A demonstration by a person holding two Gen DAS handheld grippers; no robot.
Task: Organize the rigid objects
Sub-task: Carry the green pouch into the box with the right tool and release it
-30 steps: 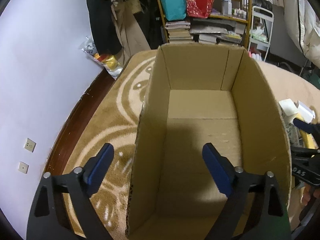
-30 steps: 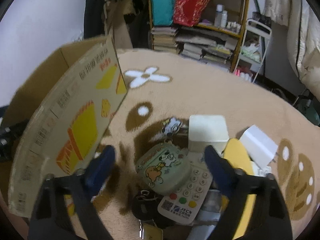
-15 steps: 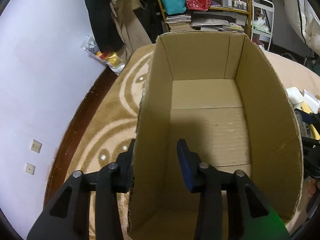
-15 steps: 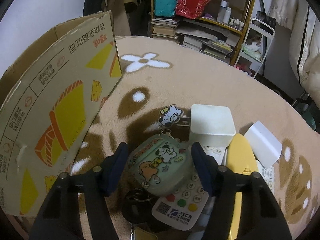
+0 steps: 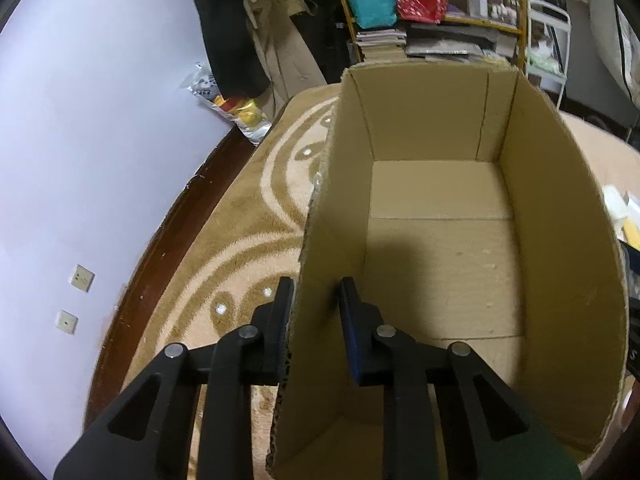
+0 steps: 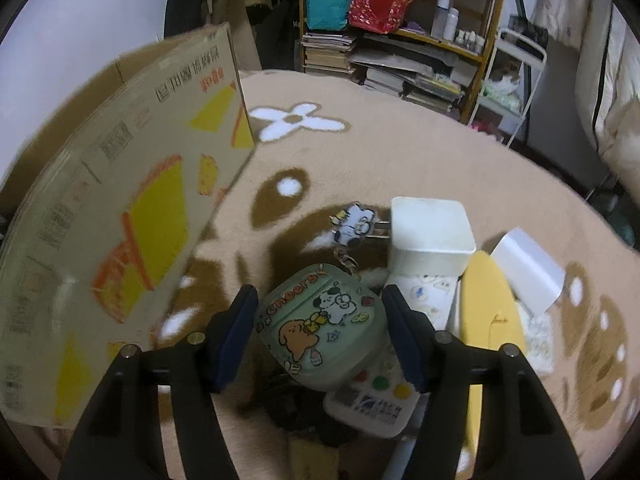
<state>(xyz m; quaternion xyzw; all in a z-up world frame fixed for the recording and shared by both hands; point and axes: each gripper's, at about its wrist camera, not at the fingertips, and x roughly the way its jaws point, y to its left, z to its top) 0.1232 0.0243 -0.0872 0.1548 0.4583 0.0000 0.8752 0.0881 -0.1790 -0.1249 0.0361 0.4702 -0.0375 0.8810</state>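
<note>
An empty cardboard box (image 5: 560, 240) stands open-topped on the carpet. My left gripper (image 5: 314, 308) is shut on its left wall, one finger outside and one inside. In the right wrist view the box's printed side (image 6: 120, 220) is at the left. My right gripper (image 6: 320, 332) is shut on a green earbud case (image 6: 320, 320) with cartoon dogs. The case's charm (image 6: 356, 222) trails on a chain behind it. Under and beside the case lie a white keypad device (image 6: 372, 400), a white tub (image 6: 430, 232), a yellow flat piece (image 6: 486, 320) and a white card (image 6: 528, 268).
A beige patterned carpet (image 6: 400, 152) covers the floor. A cluttered shelf (image 6: 420, 28) with books, bags and bottles stands at the back. A white wall (image 5: 80, 160) with dark skirting runs along the left of the box. Dark small items lie under the case.
My left gripper has shut from wide open onto the box's left wall. The right gripper has narrowed around the green case, which now looks nearer, and the background is blurred.
</note>
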